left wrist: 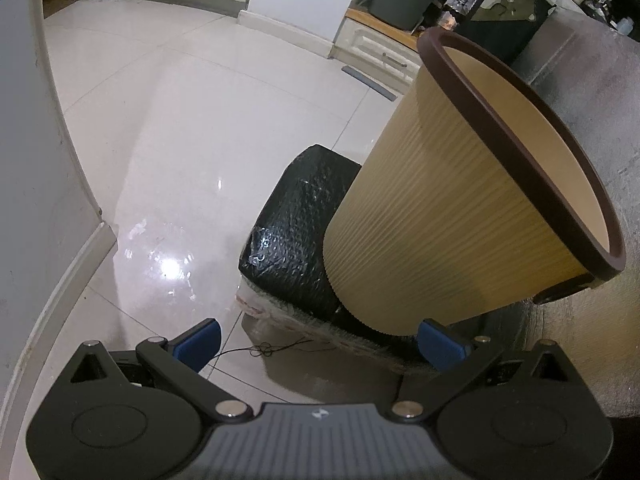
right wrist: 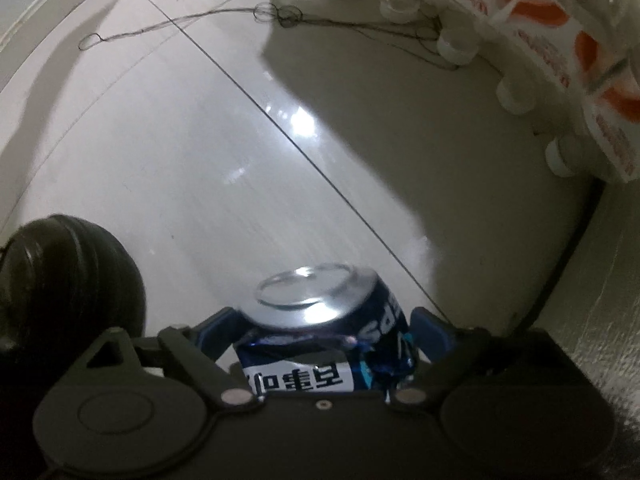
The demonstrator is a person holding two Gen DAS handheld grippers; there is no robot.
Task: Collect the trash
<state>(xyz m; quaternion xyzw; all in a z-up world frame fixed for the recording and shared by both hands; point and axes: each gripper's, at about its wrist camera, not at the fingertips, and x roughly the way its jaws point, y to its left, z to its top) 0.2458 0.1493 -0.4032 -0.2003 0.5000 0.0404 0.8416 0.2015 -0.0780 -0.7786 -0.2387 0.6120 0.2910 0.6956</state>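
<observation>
Can (right wrist: 320, 320) between right jaws, contact unclear; bin (left wrist: 460, 200) beyond spread left jaws.

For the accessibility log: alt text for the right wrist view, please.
A crushed blue can sits between the wide-set fingers of the right gripper above a glossy white tiled floor. White bottles and orange-printed packaging line the far right edge.

My left gripper (left wrist: 320, 340) and right gripper (right wrist: 324, 332) match: black linkage arms, silver pivot rivets, blue pads, ribbed grey housing.
</observation>
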